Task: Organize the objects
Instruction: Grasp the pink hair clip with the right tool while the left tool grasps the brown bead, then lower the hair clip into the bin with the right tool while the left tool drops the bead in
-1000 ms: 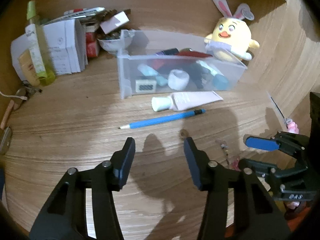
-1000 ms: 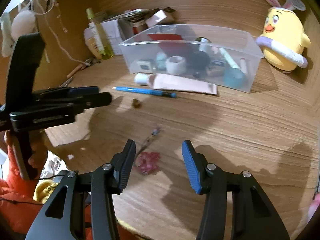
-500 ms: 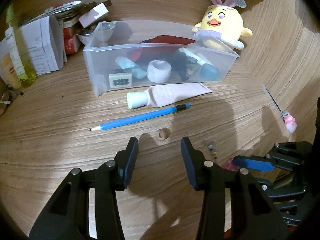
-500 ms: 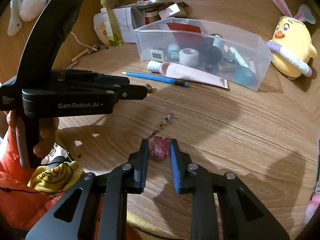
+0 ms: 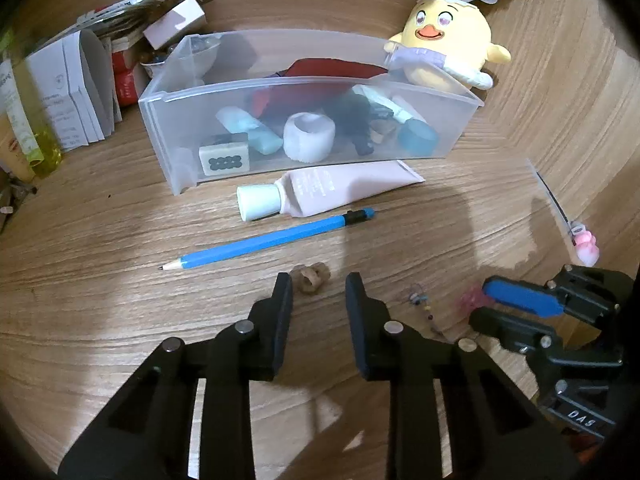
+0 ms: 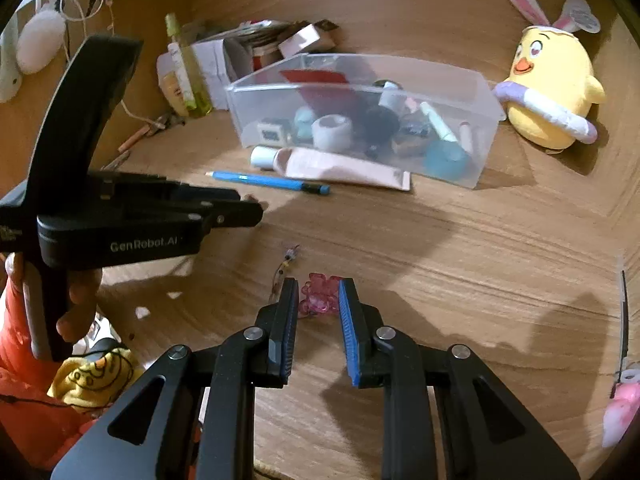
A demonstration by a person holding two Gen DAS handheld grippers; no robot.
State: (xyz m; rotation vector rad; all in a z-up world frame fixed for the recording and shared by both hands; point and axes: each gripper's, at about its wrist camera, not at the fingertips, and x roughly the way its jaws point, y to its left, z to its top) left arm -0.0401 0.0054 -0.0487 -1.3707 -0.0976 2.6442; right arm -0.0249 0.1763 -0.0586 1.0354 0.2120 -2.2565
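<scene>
A clear plastic bin (image 5: 304, 152) holds several small items on the wooden desk. A pink tube (image 5: 332, 190) and a blue pencil (image 5: 264, 242) lie in front of it. My left gripper (image 5: 318, 284) is open just short of a small tan bead (image 5: 310, 276) on the desk. My right gripper (image 6: 318, 292) stands around a pink bear charm (image 6: 318, 294) with its jaws narrowly apart; the charm lies on the desk with a thin beaded string (image 6: 286, 262) beside it. The right gripper also shows in the left wrist view (image 5: 480, 304).
A yellow chick plush (image 5: 448, 44) sits right of the bin. Paper boxes (image 5: 80, 88) and a yellow bottle (image 5: 28, 136) stand at the left. A pink hair clip (image 5: 584, 240) lies at the right. The left gripper's body (image 6: 132, 220) fills the left of the right wrist view.
My left gripper moved forward and narrowed toward the tan bead. My right gripper closed in over the pink bear charm, then widened slightly around it.
</scene>
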